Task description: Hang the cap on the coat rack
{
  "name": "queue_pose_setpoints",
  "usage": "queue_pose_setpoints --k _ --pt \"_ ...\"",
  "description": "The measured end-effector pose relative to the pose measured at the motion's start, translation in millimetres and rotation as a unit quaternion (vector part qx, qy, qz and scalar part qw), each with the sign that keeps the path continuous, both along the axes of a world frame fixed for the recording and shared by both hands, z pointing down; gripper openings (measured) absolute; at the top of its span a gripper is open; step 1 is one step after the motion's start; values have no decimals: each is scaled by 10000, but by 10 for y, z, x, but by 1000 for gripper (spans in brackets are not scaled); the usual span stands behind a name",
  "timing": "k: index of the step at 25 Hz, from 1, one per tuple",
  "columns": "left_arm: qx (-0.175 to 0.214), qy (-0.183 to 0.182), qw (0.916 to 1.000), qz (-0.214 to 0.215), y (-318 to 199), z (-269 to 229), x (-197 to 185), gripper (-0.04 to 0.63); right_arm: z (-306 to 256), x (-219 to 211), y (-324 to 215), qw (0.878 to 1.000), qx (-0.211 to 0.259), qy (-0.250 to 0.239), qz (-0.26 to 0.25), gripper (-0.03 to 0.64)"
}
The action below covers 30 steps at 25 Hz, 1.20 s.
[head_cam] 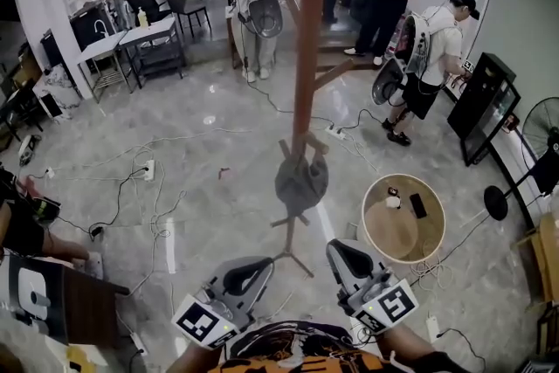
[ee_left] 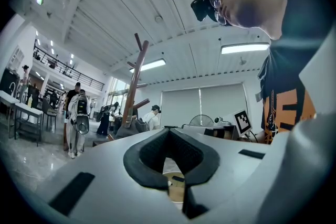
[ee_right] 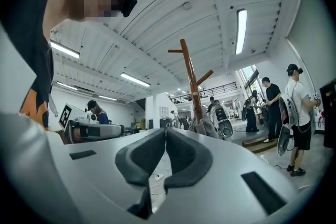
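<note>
The wooden coat rack [head_cam: 307, 57] stands on the marble floor in the middle of the head view. A grey cap [head_cam: 301, 183] hangs on one of its low pegs, above the rack's feet. My left gripper [head_cam: 265, 261] and right gripper [head_cam: 337, 245] are held low in front of me, short of the rack and apart from the cap. In the left gripper view the left gripper [ee_left: 168, 130] has its jaws together with nothing between them, and the rack [ee_left: 134, 93] is far off. The right gripper [ee_right: 166, 130] is likewise shut and empty, with the rack [ee_right: 191, 81] and cap [ee_right: 203, 126] beyond it.
A small round wooden table [head_cam: 384, 231] with a phone and small items stands right of the rack. Cables and a power strip [head_cam: 148, 169] lie across the floor. Several people with backpack rigs stand behind the rack. Desks are at back left, and a fan [head_cam: 541, 127] at right.
</note>
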<state>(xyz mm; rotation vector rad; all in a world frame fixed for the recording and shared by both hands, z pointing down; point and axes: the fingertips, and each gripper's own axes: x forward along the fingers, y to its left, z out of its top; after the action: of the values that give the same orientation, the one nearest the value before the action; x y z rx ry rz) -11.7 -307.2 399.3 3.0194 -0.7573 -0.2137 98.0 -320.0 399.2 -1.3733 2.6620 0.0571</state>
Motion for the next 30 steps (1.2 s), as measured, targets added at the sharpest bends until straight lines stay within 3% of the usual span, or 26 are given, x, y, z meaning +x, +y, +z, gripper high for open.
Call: queue_pose_setpoints --k 30 --pt "-60 -30 10000 49 -63 48 -89 21 -91 -364 -67 9991 99 179 -370 14"
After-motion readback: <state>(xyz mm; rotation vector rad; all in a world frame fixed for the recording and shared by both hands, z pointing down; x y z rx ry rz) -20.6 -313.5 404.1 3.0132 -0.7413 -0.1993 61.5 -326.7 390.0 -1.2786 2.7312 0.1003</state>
